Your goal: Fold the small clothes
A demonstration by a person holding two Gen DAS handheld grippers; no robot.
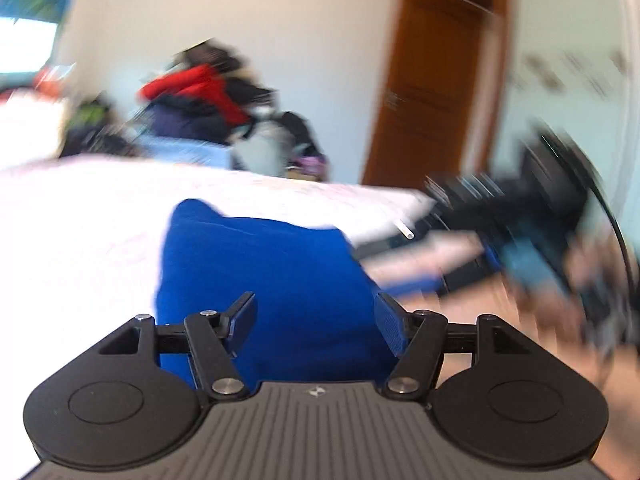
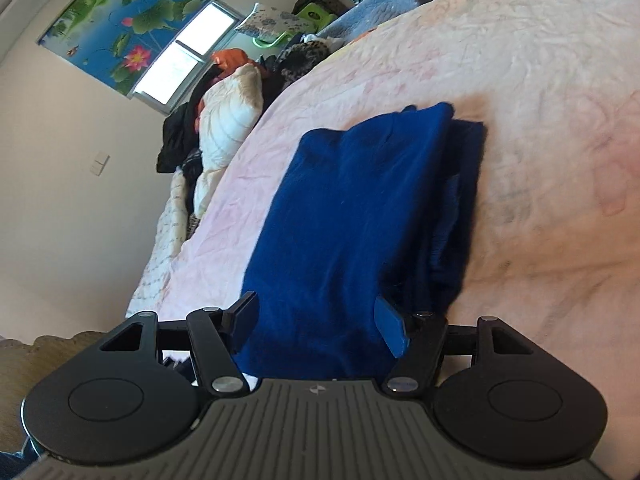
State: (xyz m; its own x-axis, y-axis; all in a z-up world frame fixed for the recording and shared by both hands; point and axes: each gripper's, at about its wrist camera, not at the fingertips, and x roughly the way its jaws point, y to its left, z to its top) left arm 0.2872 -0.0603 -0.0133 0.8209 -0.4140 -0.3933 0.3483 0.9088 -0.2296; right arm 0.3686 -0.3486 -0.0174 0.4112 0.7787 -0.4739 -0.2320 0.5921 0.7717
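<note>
A blue garment [image 2: 352,216], folded into a thick rectangle, lies on the pale pink bedspread [image 2: 540,120]. My right gripper [image 2: 316,322] is open, its fingers on either side of the garment's near end. In the blurred left wrist view the same blue garment [image 1: 264,280] lies on the bed. My left gripper [image 1: 316,320] is open with its fingers astride the garment's near edge. Neither gripper visibly pinches the cloth. The other gripper shows blurred at the right of the left wrist view [image 1: 520,248].
A pile of clothes with a red jacket [image 1: 200,92] sits beyond the bed. A wooden door [image 1: 436,88] stands at the right. Pillows and dark clothes [image 2: 224,120] are heaped at the bed's head under a window [image 2: 184,52].
</note>
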